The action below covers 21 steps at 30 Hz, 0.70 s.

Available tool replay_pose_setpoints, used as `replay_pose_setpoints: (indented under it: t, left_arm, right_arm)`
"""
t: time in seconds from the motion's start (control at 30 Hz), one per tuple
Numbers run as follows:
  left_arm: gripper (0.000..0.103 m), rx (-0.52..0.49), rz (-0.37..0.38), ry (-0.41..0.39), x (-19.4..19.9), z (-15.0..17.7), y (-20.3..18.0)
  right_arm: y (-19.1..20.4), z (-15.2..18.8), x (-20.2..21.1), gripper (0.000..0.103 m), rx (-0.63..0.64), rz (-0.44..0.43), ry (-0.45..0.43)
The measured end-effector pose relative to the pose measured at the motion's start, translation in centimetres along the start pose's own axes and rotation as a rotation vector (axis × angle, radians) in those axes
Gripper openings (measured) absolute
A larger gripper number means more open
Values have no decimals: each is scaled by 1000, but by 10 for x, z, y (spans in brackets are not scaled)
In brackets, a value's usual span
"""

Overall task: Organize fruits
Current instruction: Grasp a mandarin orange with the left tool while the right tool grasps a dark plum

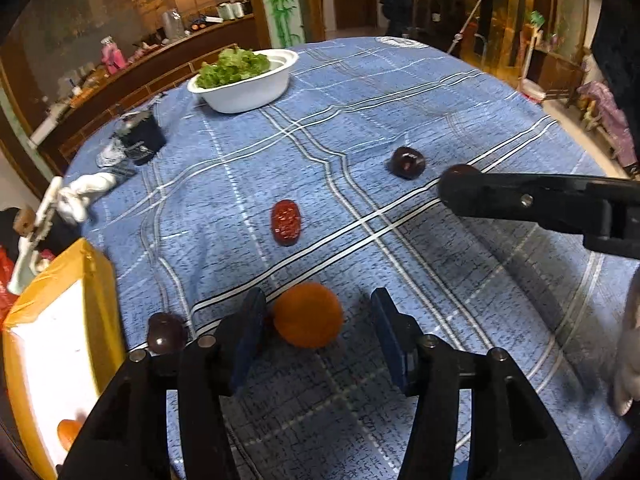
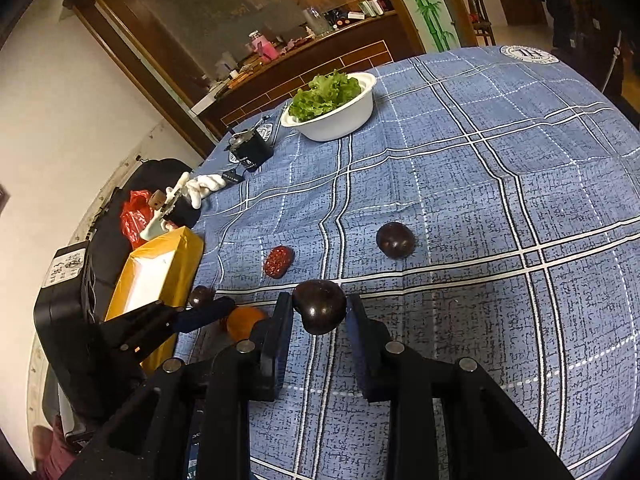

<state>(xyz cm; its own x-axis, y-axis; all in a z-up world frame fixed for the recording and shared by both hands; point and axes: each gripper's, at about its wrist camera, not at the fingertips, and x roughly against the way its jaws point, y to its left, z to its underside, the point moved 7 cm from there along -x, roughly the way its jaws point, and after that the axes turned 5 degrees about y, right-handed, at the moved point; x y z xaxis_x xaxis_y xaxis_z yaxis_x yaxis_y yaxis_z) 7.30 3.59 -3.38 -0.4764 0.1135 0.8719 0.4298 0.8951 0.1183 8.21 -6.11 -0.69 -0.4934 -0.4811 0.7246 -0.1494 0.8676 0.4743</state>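
My left gripper (image 1: 318,332) is open around an orange fruit (image 1: 308,315) on the blue checked tablecloth; its left pad touches the fruit and the right pad stands apart. My right gripper (image 2: 320,320) is shut on a dark plum (image 2: 320,311); it also shows in the left wrist view (image 1: 460,188). A second dark plum (image 1: 407,162) (image 2: 395,240) and a red date (image 1: 285,222) (image 2: 278,261) lie mid-table. A third plum (image 1: 166,332) (image 2: 201,296) lies beside the yellow box (image 1: 80,280) (image 2: 176,264), which holds an orange fruit (image 1: 69,432).
A white bowl of lettuce (image 1: 252,88) (image 2: 340,120) stands at the table's far side. A black container (image 1: 142,140) (image 2: 250,152) and a white glove (image 1: 88,192) (image 2: 202,186) lie near the left edge. The table edge curves round on the right.
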Motion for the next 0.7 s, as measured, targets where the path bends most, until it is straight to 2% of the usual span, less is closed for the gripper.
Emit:
replay_pose_setpoints:
  t: [0.07, 0.13, 0.23, 0.37, 0.5, 0.7]
  left_arm:
    - [31, 19, -30, 1, 2, 1, 0]
    - [32, 51, -43, 3, 6, 4, -2]
    - [32, 153, 9, -6, 15, 12, -5]
    - [32, 227, 57, -25, 20, 15, -15]
    - [33, 251, 95, -64, 17, 17, -17]
    - [48, 326, 226, -68, 5, 22, -6]
  right_arm:
    - [-4, 4, -2, 29, 20, 60, 3]
    - [-9, 5, -4, 29, 36, 122, 9]
    - [-16, 11, -4, 29, 60, 208, 21]
    - [-25, 25, -7, 29, 92, 294, 58]
    - [-30, 30, -8, 30, 98, 292, 68]
    - [-33, 29, -7, 32, 111, 281, 77]
